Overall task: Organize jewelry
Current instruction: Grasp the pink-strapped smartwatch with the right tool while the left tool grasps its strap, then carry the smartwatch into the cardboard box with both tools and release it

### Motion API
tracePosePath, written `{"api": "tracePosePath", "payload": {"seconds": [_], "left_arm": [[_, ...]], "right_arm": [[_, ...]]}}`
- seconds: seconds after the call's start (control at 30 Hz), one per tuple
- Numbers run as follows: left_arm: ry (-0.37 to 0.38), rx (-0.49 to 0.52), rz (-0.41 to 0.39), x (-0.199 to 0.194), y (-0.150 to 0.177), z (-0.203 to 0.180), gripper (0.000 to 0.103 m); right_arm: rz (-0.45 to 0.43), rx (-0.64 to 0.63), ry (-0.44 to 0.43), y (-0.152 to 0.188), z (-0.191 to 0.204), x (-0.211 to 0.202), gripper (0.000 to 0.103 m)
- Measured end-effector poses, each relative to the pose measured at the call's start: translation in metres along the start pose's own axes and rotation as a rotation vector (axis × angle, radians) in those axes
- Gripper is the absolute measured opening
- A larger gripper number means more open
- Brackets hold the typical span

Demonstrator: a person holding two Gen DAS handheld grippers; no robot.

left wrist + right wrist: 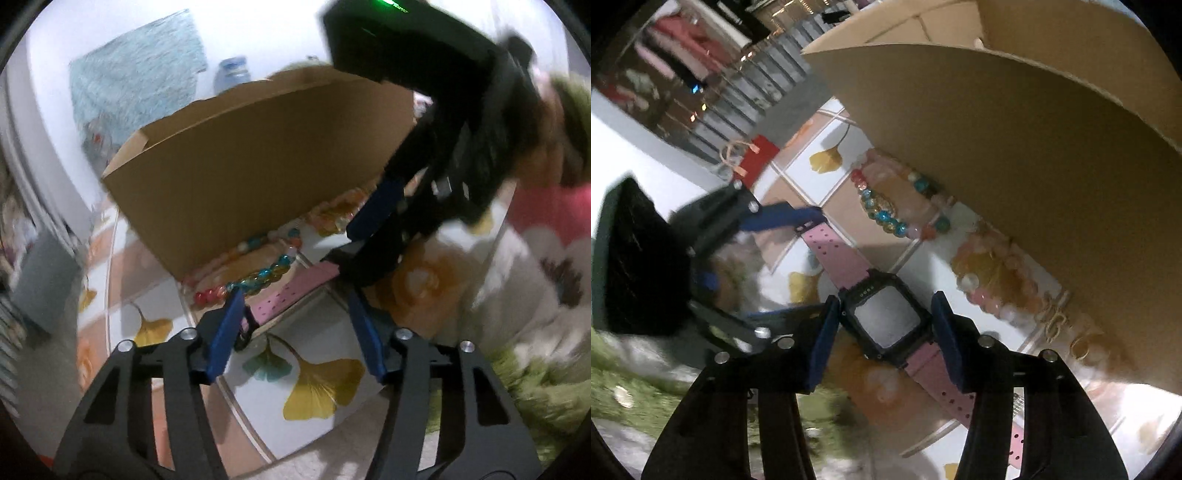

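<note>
Pink and floppy at the strap but rigid at its black case, the watch (886, 317) lies on the leaf-print tablecloth (325, 373), just before the cardboard box (258, 155). It looks light, and the case is the sure place to grip. The right gripper (884, 321) stands spread, its jaws flanking the case without clearly pinching it. The left gripper (295, 306) is also spread, straddling the strap's buckle end beside the bead bracelets (258, 273).

a ginkgo-leaf patterned cloth (317, 384) covers the surface, with a red bag (759, 157) and a teal towel (136, 70) nearby.
</note>
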State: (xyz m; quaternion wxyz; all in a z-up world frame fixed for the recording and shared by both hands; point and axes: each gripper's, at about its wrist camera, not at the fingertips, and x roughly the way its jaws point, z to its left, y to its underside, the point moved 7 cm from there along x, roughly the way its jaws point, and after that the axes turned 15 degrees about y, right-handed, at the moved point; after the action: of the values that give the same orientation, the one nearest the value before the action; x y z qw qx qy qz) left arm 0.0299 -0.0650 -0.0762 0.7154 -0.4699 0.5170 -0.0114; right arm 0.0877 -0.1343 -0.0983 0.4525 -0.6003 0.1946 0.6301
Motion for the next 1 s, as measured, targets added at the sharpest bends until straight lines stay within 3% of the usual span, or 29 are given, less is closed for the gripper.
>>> {"api": "tracePosePath", "payload": {"seconds": [0.07, 0.13, 0.2, 0.23, 0.33, 0.57, 0.6, 0.7, 0.83, 1.0], "left_arm": [[-0.011, 0.042, 0.038, 0.009, 0.001, -0.004, 0.043], [-0.003, 0.051, 0.055, 0.012, 0.002, -0.008, 0.026], [0.007, 0.042, 0.053, 0.013, 0.0, -0.009, 0.021], [0.011, 0.034, 0.053, 0.012, 0.0, -0.008, 0.013], [0.055, -0.017, 0.06, 0.011, 0.002, -0.006, 0.012], [0.13, -0.1, 0.078, 0.014, 0.004, 0.001, 0.01], [0.137, -0.113, 0.078, 0.014, 0.004, 0.002, 0.01], [0.118, -0.117, 0.075, 0.012, 0.0, 0.004, 0.005], [0.129, -0.11, 0.037, -0.001, -0.02, 0.007, 0.003], [0.143, -0.136, -0.055, -0.052, -0.063, 0.021, 0.003]], "right_arm": [[0.007, 0.019, -0.04, 0.003, -0.003, -0.002, 0.05], [0.0, 0.012, -0.042, 0.0, 0.002, 0.0, 0.05], [-0.009, 0.016, -0.038, 0.0, 0.003, -0.001, 0.051], [-0.013, 0.02, -0.034, 0.002, 0.003, -0.002, 0.051], [-0.033, 0.035, -0.007, 0.012, -0.002, -0.013, 0.054], [-0.105, -0.042, 0.237, 0.042, -0.009, -0.02, 0.054], [-0.121, -0.054, 0.268, 0.044, -0.01, -0.021, 0.049], [-0.148, -0.047, 0.348, 0.045, -0.019, -0.026, 0.013], [-0.209, 0.0, 0.381, 0.036, -0.025, -0.047, 0.005], [-0.306, -0.013, 0.468, 0.011, -0.013, -0.108, 0.005]]}}
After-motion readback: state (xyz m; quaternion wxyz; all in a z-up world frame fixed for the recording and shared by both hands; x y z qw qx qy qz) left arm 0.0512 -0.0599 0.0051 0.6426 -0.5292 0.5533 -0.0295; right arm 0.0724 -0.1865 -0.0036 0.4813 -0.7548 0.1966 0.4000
